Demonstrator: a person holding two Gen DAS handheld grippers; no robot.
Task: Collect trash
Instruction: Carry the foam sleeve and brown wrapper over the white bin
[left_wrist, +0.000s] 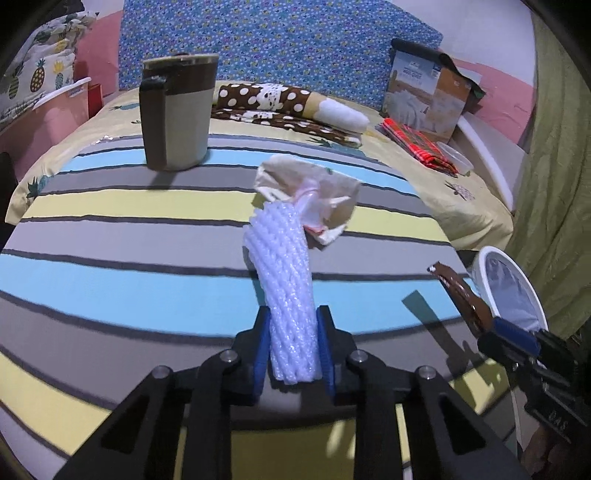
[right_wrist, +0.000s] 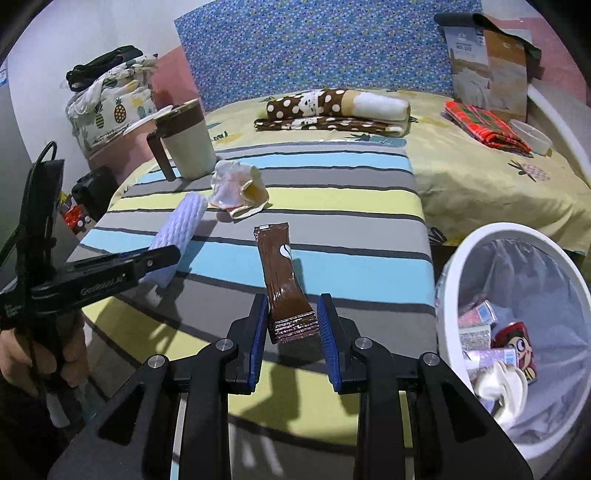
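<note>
**Trash pickup under way: both grippers loaded, bin not yet reached**

Trash is in hand on both sides. The left gripper (left_wrist: 291, 354) is clamped on the near end of a white foam net sleeve (left_wrist: 282, 280); its blue pads press both sides of the sleeve, whose far end lies toward the middle of the striped bed cover (left_wrist: 110, 280). The right gripper (right_wrist: 292, 332) has a brown sachet (right_wrist: 282, 273) between its pads. The left pad touches the crimped end; a small gap shows at the right pad, so the hold looks light, and whether it is fully closed cannot be told.

A crumpled paper wrapper (left_wrist: 314, 195) remains on the cover, just beyond the sleeve's far end, uncollected. A lidded mug (left_wrist: 177, 114) stands toward the far left edge of the cover and is judged not to be trash.

The white lined bin (right_wrist: 448, 295) sits off the right edge of the bed, already holding several wrappers.

Step in hand, by judgement: carrying to the bin. The next move calls for swinging the sachet over the bin rim before release, then the sleeve. Risk: the sachet slipping early.
</note>
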